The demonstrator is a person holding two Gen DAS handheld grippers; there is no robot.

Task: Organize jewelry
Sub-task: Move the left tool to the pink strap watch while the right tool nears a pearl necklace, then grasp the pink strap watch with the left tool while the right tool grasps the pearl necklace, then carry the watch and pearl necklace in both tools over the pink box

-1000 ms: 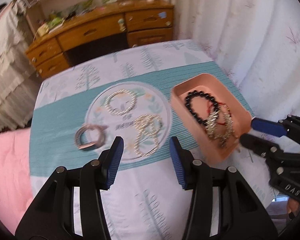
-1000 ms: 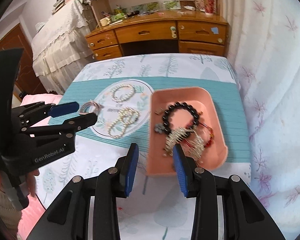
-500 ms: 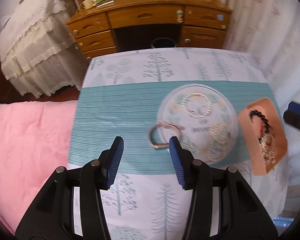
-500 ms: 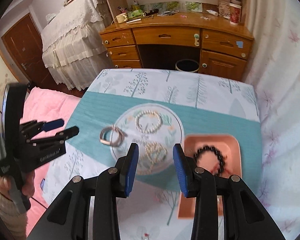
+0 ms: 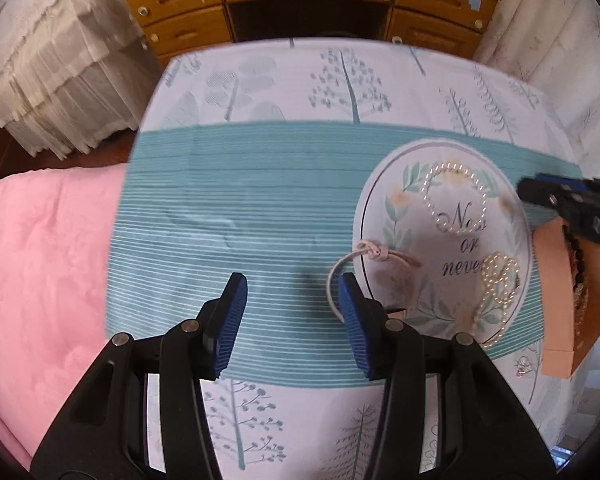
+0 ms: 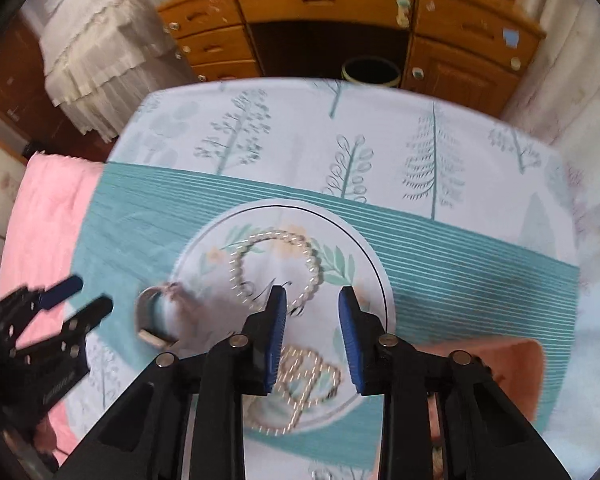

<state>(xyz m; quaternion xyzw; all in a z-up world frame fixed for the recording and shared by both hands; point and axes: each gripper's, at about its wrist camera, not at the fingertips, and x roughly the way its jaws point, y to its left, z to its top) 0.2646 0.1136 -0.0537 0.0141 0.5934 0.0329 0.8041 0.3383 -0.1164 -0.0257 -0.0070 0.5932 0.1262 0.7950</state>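
Note:
A pearl bracelet (image 6: 312,264) lies on the round printed patch (image 6: 204,248) of the tablecloth. My right gripper (image 6: 312,292) hovers over the bracelet's near side, its jaws closing with nothing pressed between the pads. A heaped pearl necklace (image 6: 312,376) lies below the gripper. A cord bracelet (image 5: 360,258) with a knot sits on the patch's left rim, its loop partly behind my left gripper's right finger (image 5: 350,308). The left gripper (image 5: 292,280) stands open over bare teal stripes. The pink tray (image 5: 556,300) holds dark beads and other jewelry.
A wooden desk with drawers (image 6: 324,0) stands beyond the table, with a dark waste bin (image 6: 370,72) under it. A pink blanket (image 5: 40,280) lies to the left and a white ruffled cloth (image 5: 40,80) at the back left. A pale curtain (image 5: 560,20) hangs on the right.
Both grippers swept left, away from the tray, which now sits at the right edge. The right jaws have narrowed. The left gripper has sunk closer to the cloth beside the cord bracelet.

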